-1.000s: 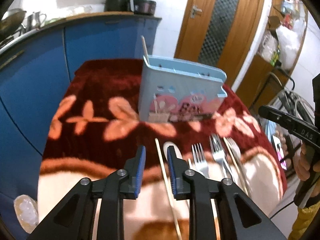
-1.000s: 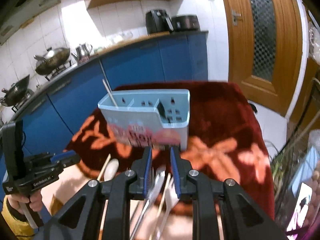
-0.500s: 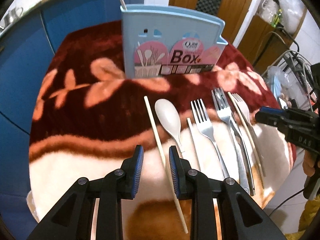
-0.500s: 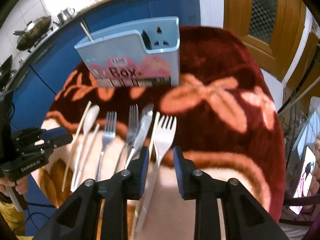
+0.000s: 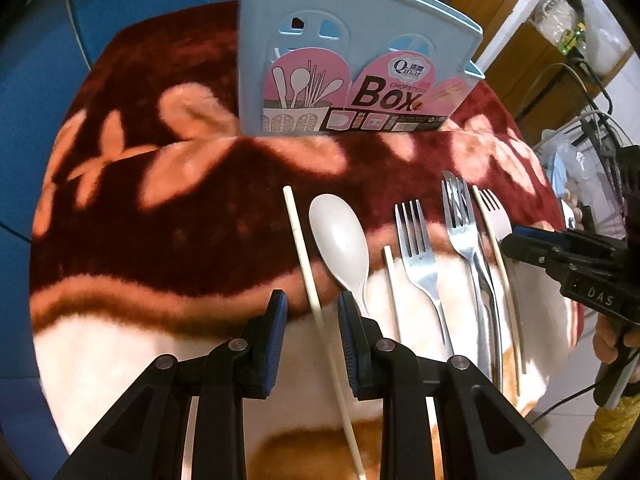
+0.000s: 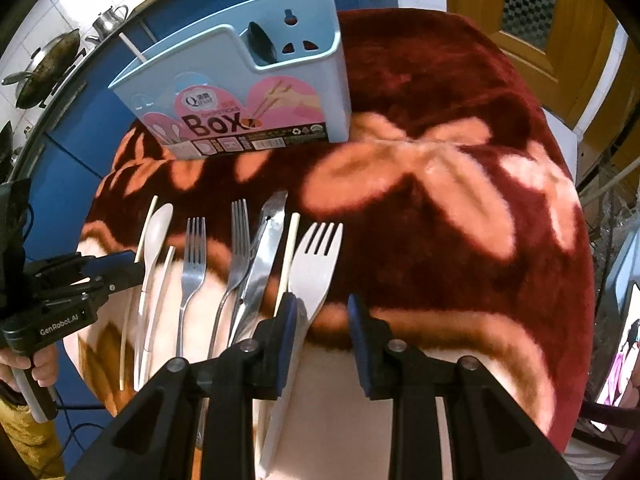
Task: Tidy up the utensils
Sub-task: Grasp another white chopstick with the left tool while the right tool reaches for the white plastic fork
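A light blue utensil box (image 5: 352,64) stands upright on the red flowered cloth; it also shows in the right wrist view (image 6: 248,92), with one chopstick standing in it. Several utensils lie in a row before it: a pale chopstick (image 5: 308,276), a white spoon (image 5: 340,240), metal forks (image 5: 416,256), a knife (image 6: 264,256), a white plastic fork (image 6: 316,264). My left gripper (image 5: 312,320) is open, low over the cloth, its jaws either side of the pale chopstick. My right gripper (image 6: 322,320) is open over the white fork's handle.
The round table's cloth (image 6: 460,220) falls off at the edges all round. Blue kitchen cabinets (image 5: 36,60) stand behind on the left. A wooden door (image 6: 540,20) is at the back right. Wire racks and bags (image 5: 580,120) stand beside the table.
Both grippers have tilted down and dropped toward the utensil row. The left now straddles the pale chopstick; the right has come over the white fork's handle. Both jaws have opened wider.
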